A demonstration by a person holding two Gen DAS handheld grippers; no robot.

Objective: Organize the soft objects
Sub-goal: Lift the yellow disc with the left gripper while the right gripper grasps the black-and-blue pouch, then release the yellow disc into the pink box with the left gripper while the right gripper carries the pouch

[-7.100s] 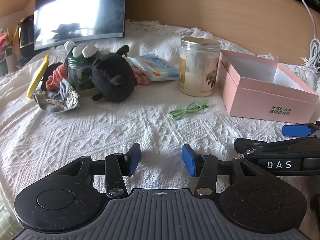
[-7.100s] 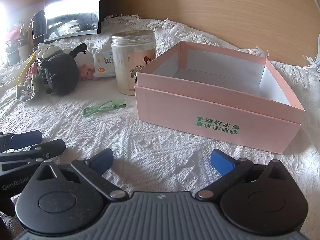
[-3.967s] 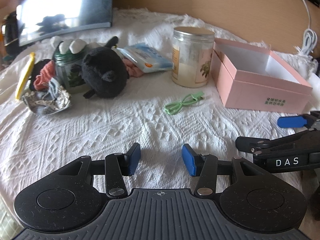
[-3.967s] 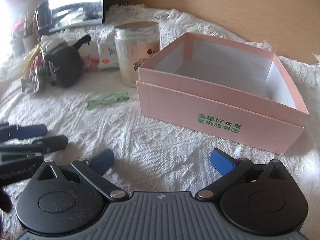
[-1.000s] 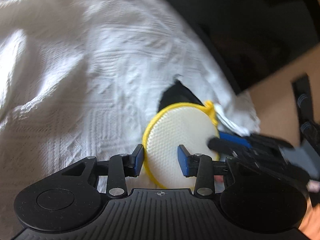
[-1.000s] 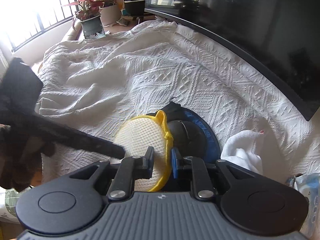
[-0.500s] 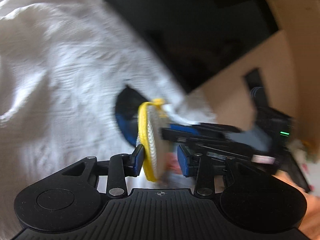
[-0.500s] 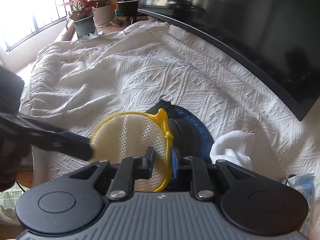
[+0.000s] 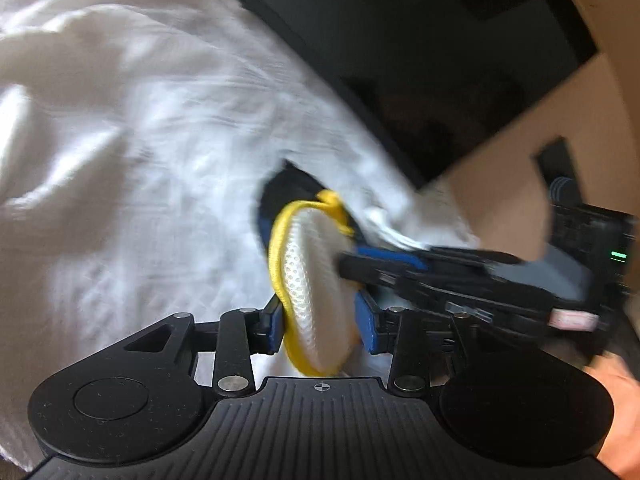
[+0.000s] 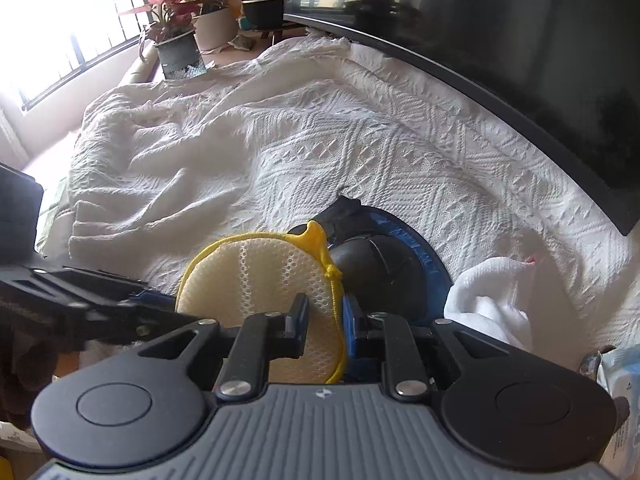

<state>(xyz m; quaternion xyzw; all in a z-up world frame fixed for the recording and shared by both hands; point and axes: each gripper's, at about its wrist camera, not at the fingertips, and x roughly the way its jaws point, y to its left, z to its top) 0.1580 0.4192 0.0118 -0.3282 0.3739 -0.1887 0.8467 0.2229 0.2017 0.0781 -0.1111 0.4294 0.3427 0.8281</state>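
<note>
The right gripper [image 10: 322, 320] is pressed together on the near right edge of the pad [image 10: 256, 276], one finger on the mesh face and the other behind the yellow rim. The left gripper [image 9: 320, 328] comes in from the left and has the same pad between its blue fingers. They have just eased apart a little, yet the rim lies against one and the mesh against the other, so the pad fills the gap. That view is blurred.

No writing can be read. A small red and white label [image 9: 572, 320] on the right gripper's body is too smeared to make out, and a green light [image 9: 618, 255] glows beyond it.

The pad is round and thick, cream with white netting over it. It is edged in yellow stitching, with a yellow loop at its far side. It is held on edge just above a dark round thing with a blue border [image 10: 380, 272], which lies on the white woven bedspread [image 10: 280, 160]. A crumpled white cloth [image 10: 492, 300] lies to the right, a dark screen [image 10: 520, 60] stands far right, and potted plants [image 10: 172, 12] are at the far left window.
</note>
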